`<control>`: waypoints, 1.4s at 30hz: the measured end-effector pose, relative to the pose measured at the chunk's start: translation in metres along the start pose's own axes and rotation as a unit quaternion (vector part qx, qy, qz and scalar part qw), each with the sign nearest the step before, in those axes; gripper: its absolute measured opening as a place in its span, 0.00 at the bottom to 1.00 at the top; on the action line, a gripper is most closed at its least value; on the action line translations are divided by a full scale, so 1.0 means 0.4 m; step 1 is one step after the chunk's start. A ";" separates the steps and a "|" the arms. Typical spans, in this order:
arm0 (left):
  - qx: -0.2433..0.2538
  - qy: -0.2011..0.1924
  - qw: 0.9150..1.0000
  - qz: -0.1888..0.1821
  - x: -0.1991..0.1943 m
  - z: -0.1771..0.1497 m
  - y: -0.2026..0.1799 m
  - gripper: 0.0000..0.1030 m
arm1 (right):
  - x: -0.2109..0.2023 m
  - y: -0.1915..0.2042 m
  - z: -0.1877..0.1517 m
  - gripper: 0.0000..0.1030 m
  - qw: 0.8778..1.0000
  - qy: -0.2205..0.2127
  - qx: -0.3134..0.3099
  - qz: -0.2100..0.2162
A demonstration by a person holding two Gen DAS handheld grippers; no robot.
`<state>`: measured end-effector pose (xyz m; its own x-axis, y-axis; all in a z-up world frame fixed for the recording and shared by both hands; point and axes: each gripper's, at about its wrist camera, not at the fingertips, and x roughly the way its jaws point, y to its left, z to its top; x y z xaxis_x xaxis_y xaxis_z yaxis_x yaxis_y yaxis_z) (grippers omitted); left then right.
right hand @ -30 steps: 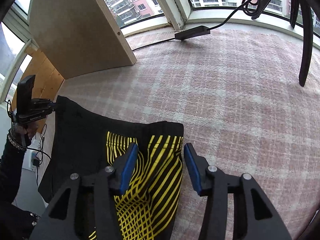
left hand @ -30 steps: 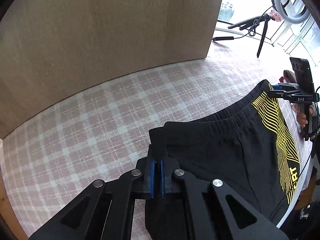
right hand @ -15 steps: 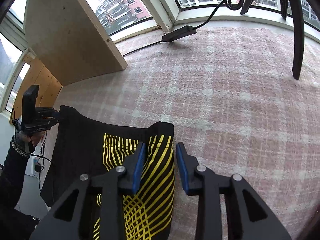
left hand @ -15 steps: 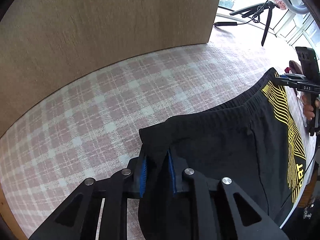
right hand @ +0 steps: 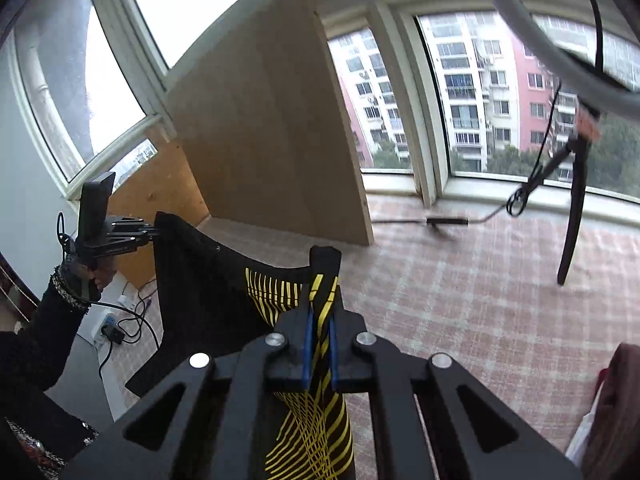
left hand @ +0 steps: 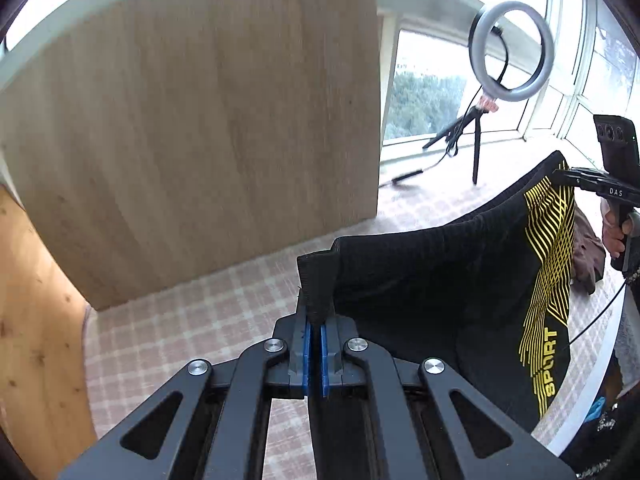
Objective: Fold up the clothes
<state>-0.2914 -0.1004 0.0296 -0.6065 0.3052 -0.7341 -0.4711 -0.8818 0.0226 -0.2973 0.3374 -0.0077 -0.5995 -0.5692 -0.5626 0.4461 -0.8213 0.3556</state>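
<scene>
Black sport shorts (left hand: 432, 276) with a yellow line pattern and the word SPORT hang stretched by the waistband between my two grippers, lifted off the plaid-covered table (left hand: 192, 320). My left gripper (left hand: 315, 344) is shut on the black waistband corner. My right gripper (right hand: 320, 344) is shut on the opposite waistband corner, at the yellow-striped side of the shorts (right hand: 224, 292). Each gripper shows in the other's view: the right one (left hand: 576, 180) far right, the left one (right hand: 140, 232) far left.
A tall wooden board (left hand: 200, 128) stands at the table's back left. A ring light on a tripod (left hand: 508, 52) and its cable stand by the windows. A dark reddish garment (left hand: 586, 252) lies at the right, also in the right wrist view (right hand: 616, 408).
Both grippers closed on the waistband corners and lifted the shorts off the table. The shorts now hang stretched between them, and the views tilted upward.
</scene>
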 end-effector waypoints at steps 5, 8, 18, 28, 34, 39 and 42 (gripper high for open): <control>0.031 -0.094 0.993 0.063 -0.302 0.074 -0.024 0.03 | -0.236 0.197 0.144 0.06 0.993 -0.102 -0.062 0.012; 0.040 -0.141 0.985 0.090 -0.454 0.092 -0.048 0.03 | -0.346 0.310 0.200 0.06 0.985 -0.139 -0.102 -0.004; 0.087 -0.230 0.957 0.154 -0.756 0.032 -0.209 0.03 | -0.650 0.573 0.139 0.06 0.966 -0.200 -0.166 0.002; 0.097 -0.200 0.962 0.158 -0.742 0.047 -0.216 0.04 | -0.715 0.591 0.090 0.06 0.964 -0.209 -0.159 0.034; 0.082 -0.043 0.988 0.124 -0.271 0.080 -0.122 0.04 | -0.382 0.309 0.124 0.06 0.994 -0.097 -0.038 0.014; 0.064 0.119 0.988 0.079 0.285 -0.027 -0.070 0.08 | 0.044 0.028 0.007 0.06 0.996 0.032 0.023 -0.079; 0.041 0.200 0.976 0.080 0.512 -0.109 -0.046 0.08 | 0.284 -0.114 -0.101 0.06 0.978 0.135 0.028 -0.157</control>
<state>-0.3789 -0.0374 -0.1507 -0.3854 -0.0124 -0.9227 -0.4503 -0.8702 0.1998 -0.3588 0.3117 -0.1181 -0.4999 -0.2635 -0.8250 0.2269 -0.9592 0.1689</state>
